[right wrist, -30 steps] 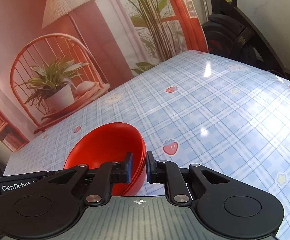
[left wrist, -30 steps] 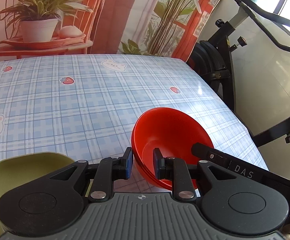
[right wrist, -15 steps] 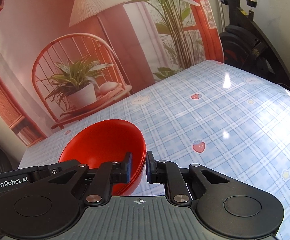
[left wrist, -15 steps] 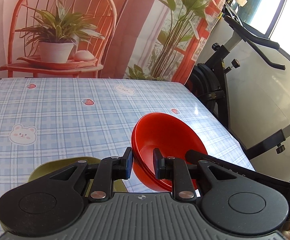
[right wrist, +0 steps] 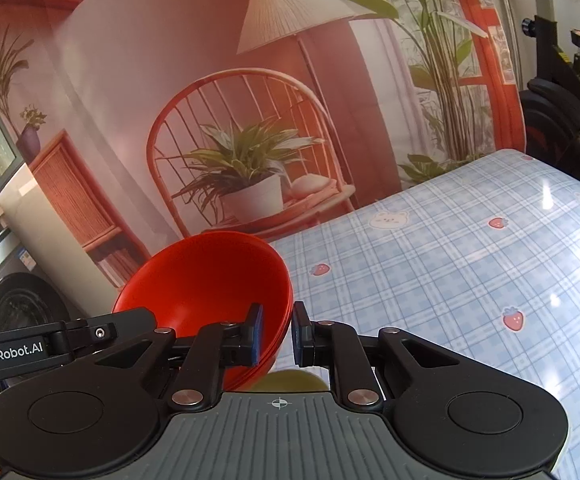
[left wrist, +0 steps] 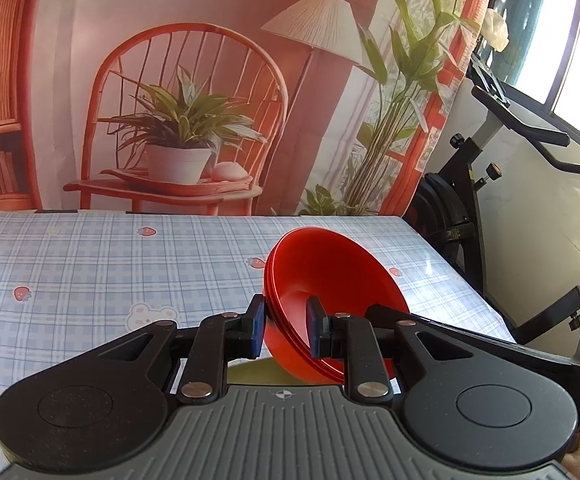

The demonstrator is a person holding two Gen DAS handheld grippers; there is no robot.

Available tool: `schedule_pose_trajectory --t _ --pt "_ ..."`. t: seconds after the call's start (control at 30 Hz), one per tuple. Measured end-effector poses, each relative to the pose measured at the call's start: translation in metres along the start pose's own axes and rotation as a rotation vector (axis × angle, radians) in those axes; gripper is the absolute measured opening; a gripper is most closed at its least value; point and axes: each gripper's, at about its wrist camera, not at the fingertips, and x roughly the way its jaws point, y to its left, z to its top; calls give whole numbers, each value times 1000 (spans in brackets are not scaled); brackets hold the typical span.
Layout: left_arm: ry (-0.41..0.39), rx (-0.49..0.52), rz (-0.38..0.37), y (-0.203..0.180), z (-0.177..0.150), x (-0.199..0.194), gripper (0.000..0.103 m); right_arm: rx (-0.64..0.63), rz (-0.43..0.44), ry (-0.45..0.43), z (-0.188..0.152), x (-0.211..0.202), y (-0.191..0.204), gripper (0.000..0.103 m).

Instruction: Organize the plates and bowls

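behind the tabletop hangs a printed backdrop of an orange chair, a potted plant and a lamp; an exercise bike stands at the far right. checked blue cloth with strawberries and bears covers the tabletop.

going left to right: the left tongs are nearly closed on the left rim of the red bowls, one pad outside the wall and one inside. the bowls look like a nested stack, going by the layered rims, and are held tilted above the cloth, not resting on it. under them, at the near edge, a sliver of a green dish shows; how it lies cannot be told.

from the other side, the right tongs pinch the right rim of the bowls, closed down to a narrow gap with the wall between the pads. the left tool's arm, marked genrobot.ai, reaches in from the left edge of that view. the green dish shows again just below the right tongs.
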Motion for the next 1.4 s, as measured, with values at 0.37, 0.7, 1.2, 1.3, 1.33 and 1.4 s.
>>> schedule_pose_trajectory --t 0.37,0.7,1.2,1.3,1.33,1.4 --pt "64 -65 9 27 -40 7 22 -63 -24 85 -33 12 19 14" --pt "114 -133 11 37 -72 19 22 -91 -59 132 -51 18 17 14" --pt "141 -121 48 34 -86 24 22 -136 -76 161 -62 24 16 14" --pt "143 -115 53 32 -86 26 22 -134 -75 162 -62 24 16 14" --pt "145 -113 55 32 -87 26 22 -134 -74 163 -62 24 16 14" --pt "152 -111 59 31 -88 27 22 -131 -74 166 -62 24 15 14"
